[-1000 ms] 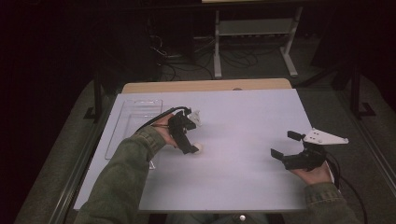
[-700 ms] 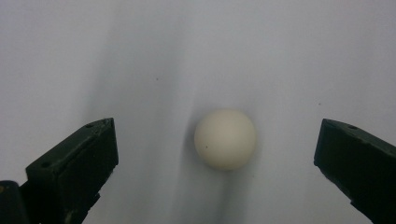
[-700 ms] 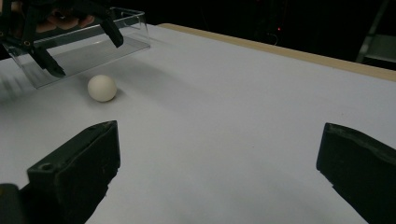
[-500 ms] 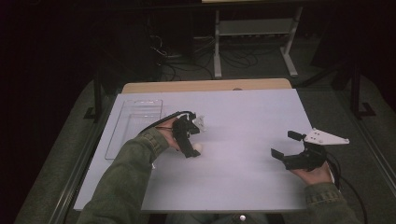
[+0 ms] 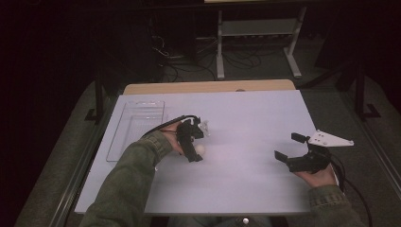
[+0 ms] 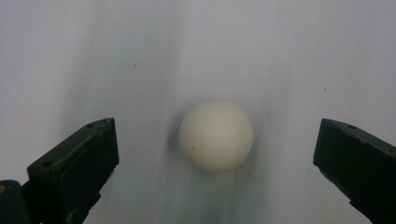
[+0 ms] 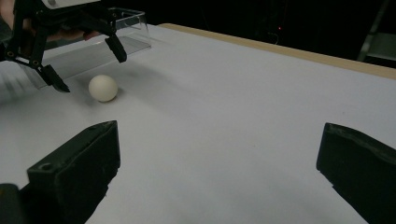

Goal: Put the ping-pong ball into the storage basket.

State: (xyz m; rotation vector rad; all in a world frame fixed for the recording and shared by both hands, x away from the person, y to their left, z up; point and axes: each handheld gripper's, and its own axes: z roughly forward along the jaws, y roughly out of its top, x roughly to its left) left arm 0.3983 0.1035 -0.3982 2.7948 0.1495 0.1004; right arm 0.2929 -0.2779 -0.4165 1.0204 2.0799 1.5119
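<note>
A single cream ball (image 6: 215, 135) is shown resting on the white surface (image 5: 246, 118), centred between the spread jaws of the left tongs (image 5: 195, 139), which are held directly over it and released, with clear gaps on both sides and no contact made. In the high view the ball (image 5: 200, 149) lies left of the surface's centre, at about four o'clock from the clear plastic tray (image 5: 137, 127), which sits near the left edge and appears to hold nothing. The right tongs (image 5: 289, 147) are held well apart at about three o'clock from the ball, likewise released and carrying nothing; from their camera the ball (image 7: 103, 88) is seen far off beneath the left tongs (image 7: 86, 63). The work is judged to be at an early stage: the approach is complete, but closing on the ball, lifting it and, presumably, placing it in the tray remain undone. Counted: one ball, one tray, two tongs.
</note>
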